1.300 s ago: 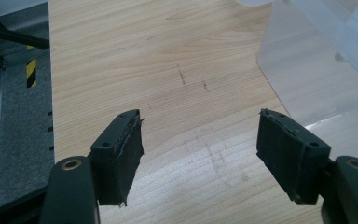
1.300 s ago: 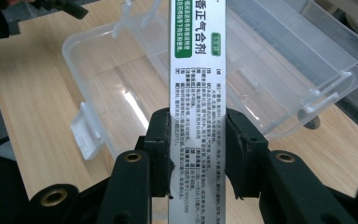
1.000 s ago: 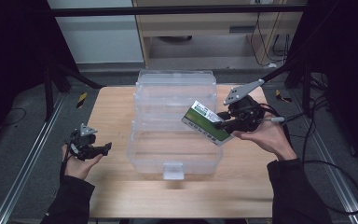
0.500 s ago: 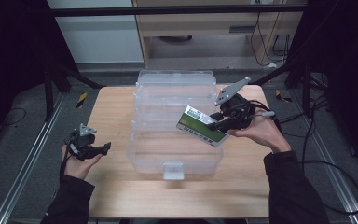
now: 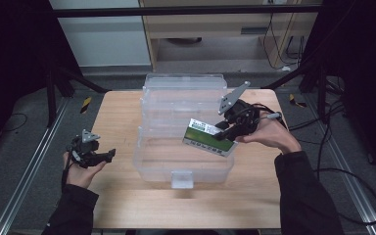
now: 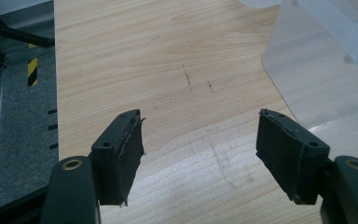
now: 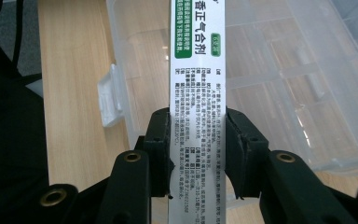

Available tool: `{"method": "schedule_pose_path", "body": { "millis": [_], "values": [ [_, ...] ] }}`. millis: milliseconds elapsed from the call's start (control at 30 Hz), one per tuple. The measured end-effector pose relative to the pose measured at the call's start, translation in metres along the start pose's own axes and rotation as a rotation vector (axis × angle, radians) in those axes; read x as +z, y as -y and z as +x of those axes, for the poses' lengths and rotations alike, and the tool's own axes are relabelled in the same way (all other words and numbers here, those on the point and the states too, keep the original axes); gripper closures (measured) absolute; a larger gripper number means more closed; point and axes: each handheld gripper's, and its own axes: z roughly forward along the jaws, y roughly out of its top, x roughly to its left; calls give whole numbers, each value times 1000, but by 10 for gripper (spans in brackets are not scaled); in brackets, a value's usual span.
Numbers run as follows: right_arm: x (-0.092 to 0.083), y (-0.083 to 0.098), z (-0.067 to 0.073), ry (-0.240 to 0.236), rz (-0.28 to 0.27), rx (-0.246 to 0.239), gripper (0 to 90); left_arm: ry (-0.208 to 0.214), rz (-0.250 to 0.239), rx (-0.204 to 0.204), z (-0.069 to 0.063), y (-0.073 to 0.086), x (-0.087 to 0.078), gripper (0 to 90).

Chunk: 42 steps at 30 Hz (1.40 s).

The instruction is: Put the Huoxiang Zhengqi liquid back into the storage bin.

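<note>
- The left hand-held gripper (image 5: 108, 154) sits at about 8 o'clock on the bench (image 5: 122, 117), held in the person's left hand (image 5: 81, 171).
- In the left gripper view, the left hand-held gripper (image 6: 200, 140) has its two black jaws spread wide apart. Nothing is between them, just bare wood.
- The pads (image 6: 129, 149) look rough and a bit frayed at the edges.
- A clear plastic box (image 5: 186, 122) stands open in the middle of the bench. Its lid leans back toward 12 o'clock, and its white latch (image 5: 182, 179) points to 6 o'clock.
- The left hand-held gripper is well apart from the clear plastic box, which is at its 3 o'clock side.
- The right hand-held gripper (image 5: 223, 133) is over the 3 o'clock side of the clear plastic box, held in the person's right hand (image 5: 267, 137).
- It is pinching a green and white medicine box (image 5: 209, 137) by one end. The medicine box hangs tilted above the open clear plastic box.
- In the right gripper view, the right hand-held gripper (image 7: 198, 144) presses its jaws on both long sides of the medicine box (image 7: 196, 70), which sticks out toward 12 o'clock.
</note>
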Motion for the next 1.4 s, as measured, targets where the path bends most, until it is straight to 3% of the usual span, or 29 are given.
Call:
{"method": "schedule_pose_path", "body": {
  "millis": [233,1033,1400],
  "values": [
    [7,0,-1,-43,15,-31,646,3,4,3,-1,0,1,308],
    [36,1,-2,-111,133,-135,646,-1,0,-1,1,1,-1,308],
    [46,3,-1,-100,181,-164,646,-2,3,-1,2,1,0,308]
  ]
}}
